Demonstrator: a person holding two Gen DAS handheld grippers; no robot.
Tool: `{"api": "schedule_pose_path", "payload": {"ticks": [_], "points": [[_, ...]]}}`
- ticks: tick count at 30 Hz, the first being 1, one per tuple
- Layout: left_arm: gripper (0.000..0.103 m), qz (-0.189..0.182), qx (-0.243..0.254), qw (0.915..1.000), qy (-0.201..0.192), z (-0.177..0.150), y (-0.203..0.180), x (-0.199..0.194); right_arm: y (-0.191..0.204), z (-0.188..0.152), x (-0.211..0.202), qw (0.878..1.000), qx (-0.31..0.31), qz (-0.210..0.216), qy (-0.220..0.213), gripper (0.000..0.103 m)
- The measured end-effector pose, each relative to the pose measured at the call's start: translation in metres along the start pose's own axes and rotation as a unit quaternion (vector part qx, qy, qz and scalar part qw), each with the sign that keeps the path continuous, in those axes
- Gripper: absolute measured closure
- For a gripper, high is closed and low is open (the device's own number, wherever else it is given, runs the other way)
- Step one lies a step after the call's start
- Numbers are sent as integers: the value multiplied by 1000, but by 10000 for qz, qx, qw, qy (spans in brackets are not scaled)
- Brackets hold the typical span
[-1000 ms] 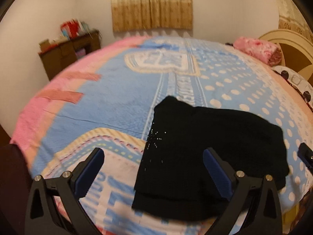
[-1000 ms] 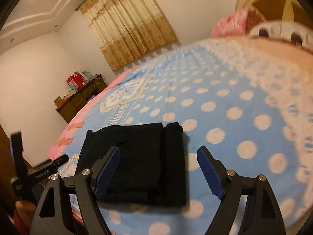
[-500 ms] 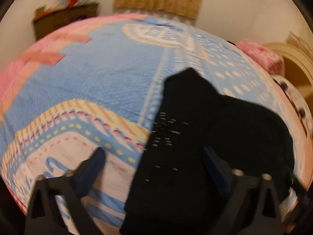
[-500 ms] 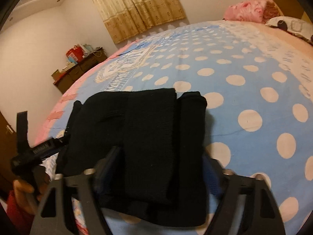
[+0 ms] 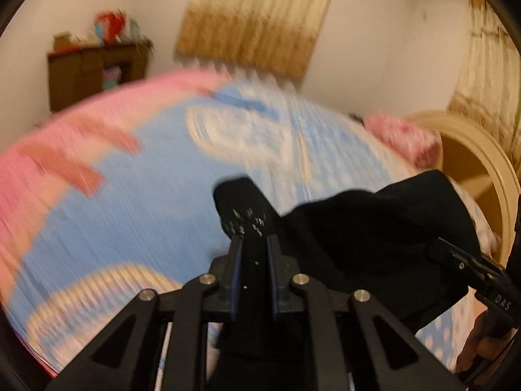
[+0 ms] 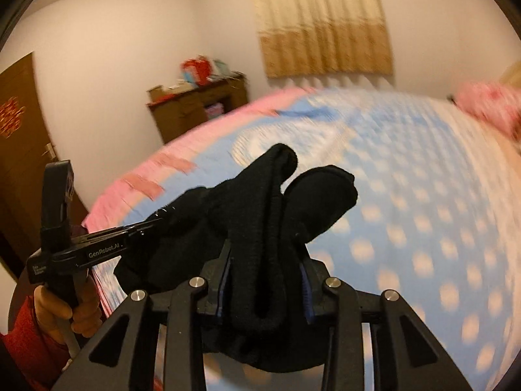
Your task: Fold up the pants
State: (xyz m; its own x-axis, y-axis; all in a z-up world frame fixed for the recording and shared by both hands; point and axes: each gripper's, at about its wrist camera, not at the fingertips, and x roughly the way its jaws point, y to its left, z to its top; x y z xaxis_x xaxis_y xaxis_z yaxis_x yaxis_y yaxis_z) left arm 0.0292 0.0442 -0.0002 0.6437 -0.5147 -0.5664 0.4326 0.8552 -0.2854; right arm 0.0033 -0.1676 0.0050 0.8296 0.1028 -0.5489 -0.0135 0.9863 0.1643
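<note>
Both grippers have the folded black pants pinched and raised off the blue polka-dot bedspread, the bundle hanging between them. The left gripper is closing to a narrow gap on a thin edge of the cloth, at the corner with small pale studs. The right gripper is also closing, its pads squeezing a thicker stack of layers, and several folds bulge out beyond its fingertips. Seen from the right wrist, the left gripper reaches in from the left, held by a hand in a red sleeve

To do this step well, I judge that both ends should travel at the same height, so that the folded layers do not slide apart. The thick side looks likelier to slip, so that grip wants to be firm before carrying further. Keeping the cloth lightly taut between the two grips should stop the middle sagging and unfolding. Set it down flat, far edge first, then release
</note>
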Motion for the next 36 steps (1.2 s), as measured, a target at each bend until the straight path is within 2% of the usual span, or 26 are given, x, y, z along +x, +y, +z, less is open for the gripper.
{"api": "schedule_pose_path", "payload": {"ticks": [3, 5, 7, 8, 10, 12, 15, 17, 20, 23, 24, 29, 30, 31, 33, 34, 35, 36], "points": [[88, 482, -27, 9975, -523, 39, 21, -10, 12, 43, 23, 9992, -347, 92, -158, 68], [88, 712, -111, 9946, -746, 62, 36, -10, 13, 72, 47, 9988, -330, 304, -186, 68], [88, 975, -110, 9918, -823, 75, 49, -3, 15, 87, 69, 9983, -292, 468, -202, 68], [88, 1226, -87, 9890, -818, 81, 56, 3, 14, 93, 83, 9981, -356, 451, -224, 68], [88, 1451, -160, 9870, -667, 83, 68, 14, 12, 99, 113, 9982, -413, 398, -199, 68], [88, 1260, -416, 9906, -333, 76, 80, 26, -2, 99, 132, 9993, -177, 322, -13, 68], [87, 1061, -487, 9931, 68, 49, 85, 42, -25, 88, 129, 9996, 48, 273, 70, 68], [84, 710, -548, 9948, 487, 25, 81, 61, -37, 75, 121, 9998, 24, 127, 157, 68], [84, 451, -713, 9913, 1007, 2, 71, 84, -60, 51, 110, 9991, 211, -45, 357, 68], [84, 91, -906, 9866, 1351, -7, 62, 104, -87, 26, 106, 9969, 586, -123, 505, 68], [81, 61, -927, 9859, 1389, -8, 59, 106, -97, 16, 106, 9951, 804, -107, 561, 68], [56, -239, -920, 9885, 1178, 2, 48, 103, -116, -7, 113, 9903, 1263, -61, 575, 68], [47, -328, -968, 9884, 1124, 4, 48, 103, -118, -8, 115, 9899, 1297, -48, 565, 68], [31, -377, -1019, 9879, 1110, 4, 48, 103, -118, -9, 116, 9897, 1318, -38, 557, 68], [10, -344, -1188, 9838, 1297, 0, 50, 115, -119, -10, 119, 9891, 1365, -18, 545, 68], [11, -329, -1285, 9814, 1392, -5, 53, 121, -119, -10, 121, 9890, 1376, -14, 547, 68], [11, -228, -1237, 9834, 1310, -8, 49, 121, -120, -11, 122, 9886, 1403, -4, 552, 68], [11, -67, -981, 9878, 1204, -10, 39, 120, -120, -12, 123, 9882, 1426, 4, 554, 68]]}}
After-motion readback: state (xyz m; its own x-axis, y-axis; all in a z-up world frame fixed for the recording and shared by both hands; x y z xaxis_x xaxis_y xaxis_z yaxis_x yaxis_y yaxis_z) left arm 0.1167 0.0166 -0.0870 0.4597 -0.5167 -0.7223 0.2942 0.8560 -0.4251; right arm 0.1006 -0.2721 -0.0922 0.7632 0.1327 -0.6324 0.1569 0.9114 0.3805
